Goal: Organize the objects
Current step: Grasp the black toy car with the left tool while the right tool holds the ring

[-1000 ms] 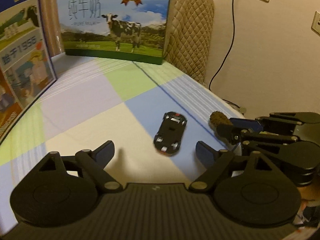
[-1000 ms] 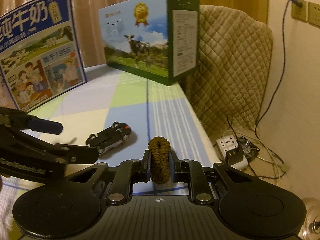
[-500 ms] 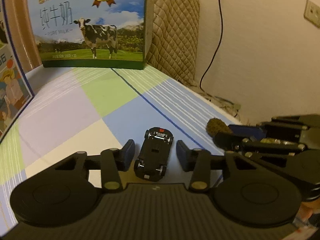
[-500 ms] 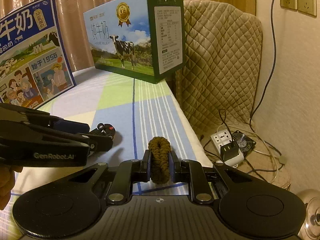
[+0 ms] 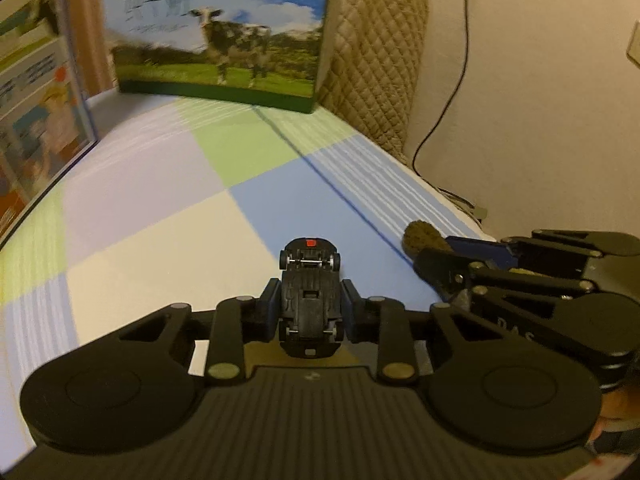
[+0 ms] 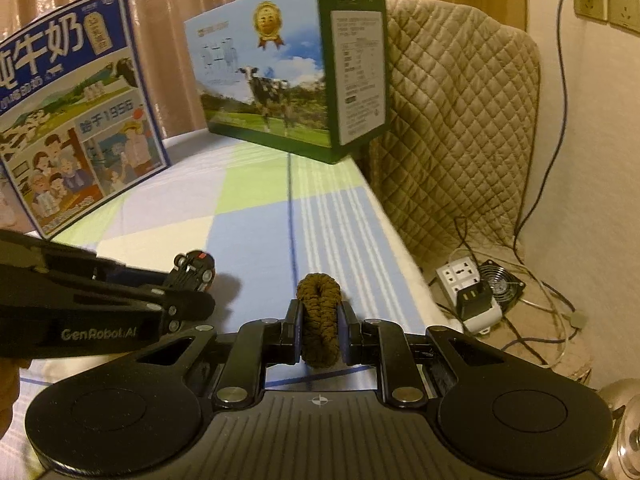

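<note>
Checked pastel bedsheet (image 5: 168, 216), two milk cartons (image 6: 280, 80) upright at far edge. Left gripper (image 5: 310, 304) jaws clenched on black toy car (image 5: 311, 300), underside up, nose forward, apparently for carrying. Right gripper (image 6: 320, 328) jaws grasping brown braided ring (image 6: 320, 320), just beside.

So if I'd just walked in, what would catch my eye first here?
Probably the black toy car, belly up and pinched in the left gripper over the pastel checked bedsheet. Beside it, the right gripper is clamped on a brown knitted hair tie. Behind them, at the sheet's far end, stand two big milk cartons: the green one with a cow and the blue one with cartoon people.
</note>
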